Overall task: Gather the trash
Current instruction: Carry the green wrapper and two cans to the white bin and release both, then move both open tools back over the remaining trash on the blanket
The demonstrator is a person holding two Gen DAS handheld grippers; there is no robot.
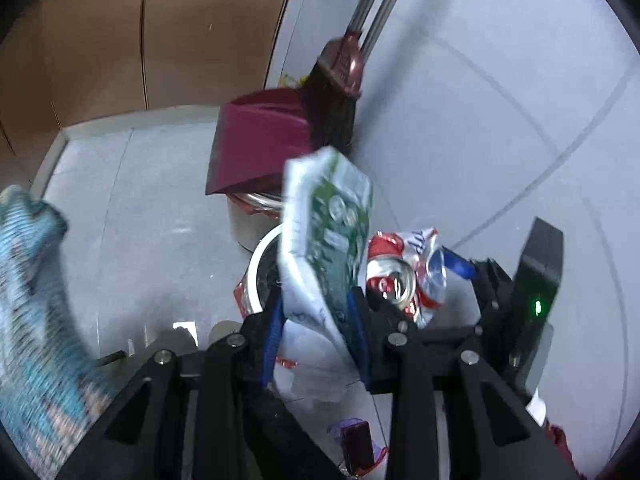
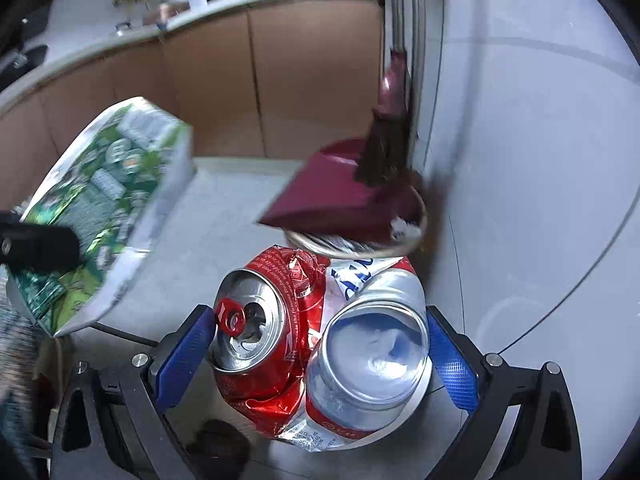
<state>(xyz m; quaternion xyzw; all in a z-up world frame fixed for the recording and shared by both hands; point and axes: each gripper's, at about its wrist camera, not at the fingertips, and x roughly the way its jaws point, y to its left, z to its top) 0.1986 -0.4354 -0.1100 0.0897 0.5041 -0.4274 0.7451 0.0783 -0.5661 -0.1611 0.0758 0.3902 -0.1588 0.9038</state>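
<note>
My left gripper (image 1: 314, 312) is shut on a flattened green and white carton (image 1: 328, 216), held upright above the floor; the carton also shows at the left of the right wrist view (image 2: 108, 200). My right gripper (image 2: 320, 340) is shut on two crushed cans, a red one (image 2: 256, 328) and a silver one with red and blue print (image 2: 376, 344). Both cans and the right gripper (image 1: 460, 268) show in the left wrist view just right of the carton. A metal trash bin (image 2: 360, 246) stands just beyond the cans, by the wall.
A maroon dustpan (image 2: 340, 196) and a dark broom (image 2: 384, 148) rest on the bin against the grey wall. Brown cabinets (image 2: 224, 92) run along the back. A second round bin rim (image 1: 256, 268) sits below the carton. Small scraps (image 1: 356, 444) lie on the grey floor.
</note>
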